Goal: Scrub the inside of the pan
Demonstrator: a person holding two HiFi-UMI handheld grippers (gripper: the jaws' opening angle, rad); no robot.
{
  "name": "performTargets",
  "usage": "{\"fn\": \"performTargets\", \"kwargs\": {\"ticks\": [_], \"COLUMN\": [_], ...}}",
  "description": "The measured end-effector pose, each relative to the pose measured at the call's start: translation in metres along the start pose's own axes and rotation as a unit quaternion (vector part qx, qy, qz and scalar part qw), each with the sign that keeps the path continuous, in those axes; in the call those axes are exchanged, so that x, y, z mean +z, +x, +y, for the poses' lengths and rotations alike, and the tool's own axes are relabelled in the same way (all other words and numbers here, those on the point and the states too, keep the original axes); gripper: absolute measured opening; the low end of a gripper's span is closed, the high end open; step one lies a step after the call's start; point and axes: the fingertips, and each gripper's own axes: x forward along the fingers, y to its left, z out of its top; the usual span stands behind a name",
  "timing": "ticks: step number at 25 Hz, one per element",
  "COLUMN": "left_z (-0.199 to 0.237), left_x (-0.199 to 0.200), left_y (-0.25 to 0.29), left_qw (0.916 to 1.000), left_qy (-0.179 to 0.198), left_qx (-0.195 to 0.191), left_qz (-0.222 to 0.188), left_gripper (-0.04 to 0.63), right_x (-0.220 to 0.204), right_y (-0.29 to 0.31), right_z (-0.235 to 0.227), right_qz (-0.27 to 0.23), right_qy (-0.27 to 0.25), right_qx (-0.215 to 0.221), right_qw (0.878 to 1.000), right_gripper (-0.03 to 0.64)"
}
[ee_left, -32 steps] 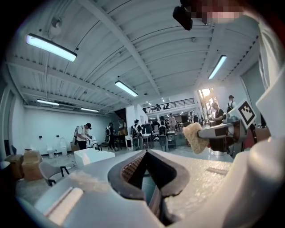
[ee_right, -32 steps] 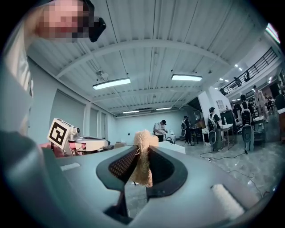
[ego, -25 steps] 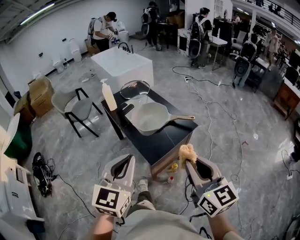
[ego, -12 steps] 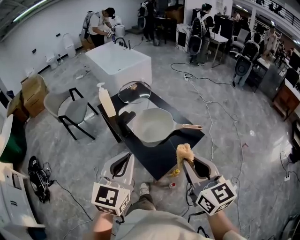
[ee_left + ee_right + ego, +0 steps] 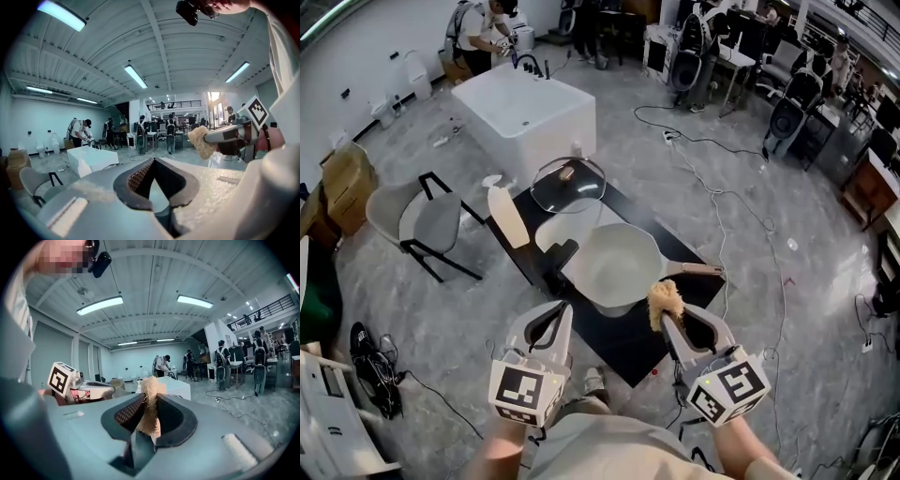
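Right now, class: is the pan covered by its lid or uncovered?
Uncovered. The pan shows its bare pale inside, and the glass lid lies apart from it.

**Strip lights flood hall as fisheye lenses bend the edges**

Cool white ceiling tubes (image 5: 136, 76) light the hall brightly and evenly, and they burn out to pure white in both claw views. Shadows are faint, and the polished grey floor (image 5: 769, 309) carries a pale sheen. Walls and beams bow toward the frame edges, and the claw views sit inside dark round vignettes. Close to the lens, the left claw (image 5: 152, 160) and right claw (image 5: 149, 401) read soft, as does the scrubber (image 5: 151, 389) pinched in the right.
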Motion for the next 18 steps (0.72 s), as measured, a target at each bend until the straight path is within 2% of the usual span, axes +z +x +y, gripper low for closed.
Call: {"fn": "performTargets", "kwargs": {"ticks": [6,13,18], "left_z": [0.04,0.059,0.062], "left_x": [-0.016,-0.034,-0.039], "left_y": [0.036,0.059,0.072], "left_qw": [0.9993,0.998,0.9972], "left_qy": [-0.008,-0.013,-0.018], "left_qx": [-0.029,-0.043,-0.048], "left_qz": [0.022,0.045,0.055], "left_gripper": [0.002,0.002,0.002], "right_x": [-0.001,-0.004,-0.007], "right_y": [0.055,0.089,0.104], "right_z": [-0.018,-0.041,-0.047], "right_qz": [0.019,0.041,0.056], "right_qy": [0.007,0.008,0.005], "right_qx": [-0.027,-0.049,-0.037], "right_qw": [0.999,0.998,0.998], "right_gripper": [0.08,0.081,0.08]}}
